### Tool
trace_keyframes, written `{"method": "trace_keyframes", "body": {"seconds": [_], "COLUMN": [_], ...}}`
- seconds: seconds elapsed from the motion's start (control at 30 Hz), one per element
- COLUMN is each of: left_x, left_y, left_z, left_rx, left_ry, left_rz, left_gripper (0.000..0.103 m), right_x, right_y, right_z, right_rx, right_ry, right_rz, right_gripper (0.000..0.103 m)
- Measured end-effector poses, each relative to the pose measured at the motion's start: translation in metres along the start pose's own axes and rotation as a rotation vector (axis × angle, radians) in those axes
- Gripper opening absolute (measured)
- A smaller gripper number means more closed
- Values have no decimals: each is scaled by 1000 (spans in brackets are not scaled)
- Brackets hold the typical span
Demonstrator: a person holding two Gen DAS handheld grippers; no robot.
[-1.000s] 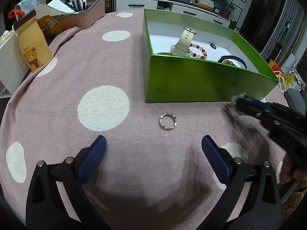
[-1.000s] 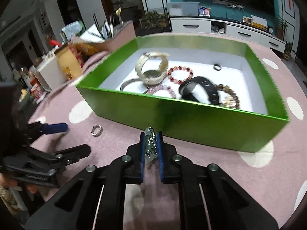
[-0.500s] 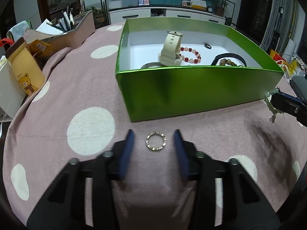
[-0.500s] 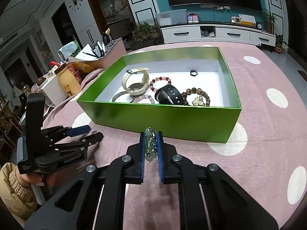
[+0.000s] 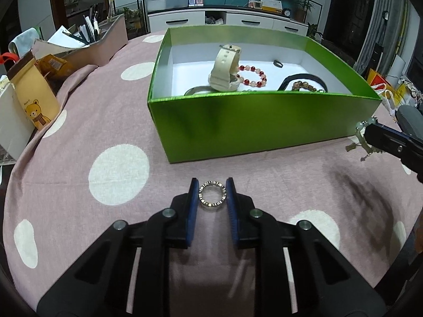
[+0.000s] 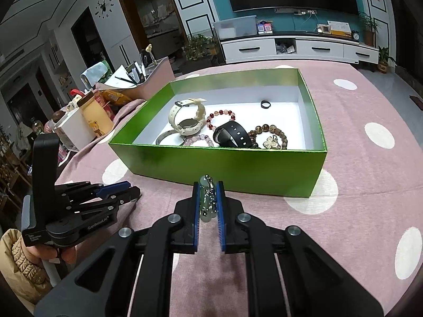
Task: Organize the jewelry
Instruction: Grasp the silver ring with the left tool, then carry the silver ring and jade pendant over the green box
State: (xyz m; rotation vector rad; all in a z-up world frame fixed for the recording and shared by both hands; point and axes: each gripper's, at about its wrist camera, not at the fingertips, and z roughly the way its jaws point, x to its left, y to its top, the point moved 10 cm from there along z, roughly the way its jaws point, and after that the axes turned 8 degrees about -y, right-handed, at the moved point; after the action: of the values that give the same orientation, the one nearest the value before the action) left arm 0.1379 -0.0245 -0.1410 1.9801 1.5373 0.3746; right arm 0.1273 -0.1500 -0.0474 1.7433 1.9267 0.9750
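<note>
A green box (image 5: pixel 264 121) stands on the pink dotted tablecloth and holds a white watch (image 5: pixel 224 66), a red bead bracelet (image 5: pixel 252 75), a black band and brown beads. My left gripper (image 5: pixel 212 196) is shut on a small studded ring (image 5: pixel 212 197) lying on the cloth in front of the box. My right gripper (image 6: pixel 208 198) is shut on a pale green bead trinket with metal charms (image 6: pixel 207 200), held above the cloth just before the box's front wall (image 6: pixel 224 166). The right gripper also shows in the left wrist view (image 5: pixel 367 137).
A paper bag with a bear print (image 5: pixel 34 97) and a pink tray of pens and papers (image 5: pixel 92 42) stand at the table's left. The left gripper shows at lower left in the right wrist view (image 6: pixel 116 192). A TV cabinet stands behind.
My left gripper's fingers have closed from wide open onto the ring. My right gripper has risen and drawn back a little with the trinket in it.
</note>
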Motion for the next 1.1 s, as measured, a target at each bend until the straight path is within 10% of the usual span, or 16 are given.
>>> {"method": "trace_keyframes", "body": {"seconds": [1.1], "left_x": [-40], "left_y": [59], "left_z": [-69], "left_rx": [-129], "left_ry": [-25], "left_rz": [46], "left_gripper": [20], "right_x": [-17], "right_y": [38], "right_z": [-53], "right_rx": [-143], "right_ry": [2], "right_rz": [7], "right_gripper": [11]}}
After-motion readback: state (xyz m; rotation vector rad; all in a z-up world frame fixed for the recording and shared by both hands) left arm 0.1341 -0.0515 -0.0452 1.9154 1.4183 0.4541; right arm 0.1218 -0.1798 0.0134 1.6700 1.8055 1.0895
